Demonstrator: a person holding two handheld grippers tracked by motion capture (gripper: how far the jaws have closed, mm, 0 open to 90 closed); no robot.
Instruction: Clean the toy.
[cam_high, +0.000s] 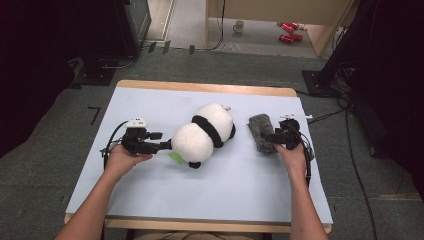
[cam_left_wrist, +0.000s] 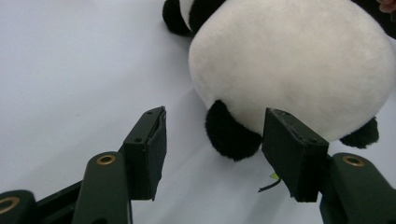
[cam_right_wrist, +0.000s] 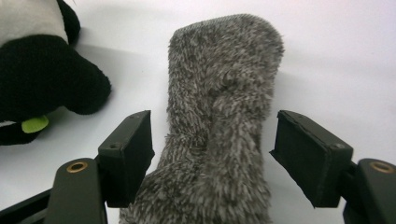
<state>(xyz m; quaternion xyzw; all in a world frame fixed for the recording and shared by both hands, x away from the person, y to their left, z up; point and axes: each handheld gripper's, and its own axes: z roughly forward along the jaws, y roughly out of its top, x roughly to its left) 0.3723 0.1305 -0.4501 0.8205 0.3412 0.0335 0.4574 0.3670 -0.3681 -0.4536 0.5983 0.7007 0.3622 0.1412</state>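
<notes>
Two soft things lie on the pale blue bench, each with a tool at it. Biggest is the plush panda, lying on its side just ahead of the left tool; in the left gripper view its white rump bulges just past the jaw tips, with one black foot showing between them. That tool's jaws stand apart and grip nothing, though the right-hand pad sits against the white fur or very near it. A small green tag pokes out beside the panda, close to that tool. Smaller, the grey fuzzy sock runs straight between the spread jaws of the right tool, neither pad pressing on it. Panda and sock lie near each other but apart.
</notes>
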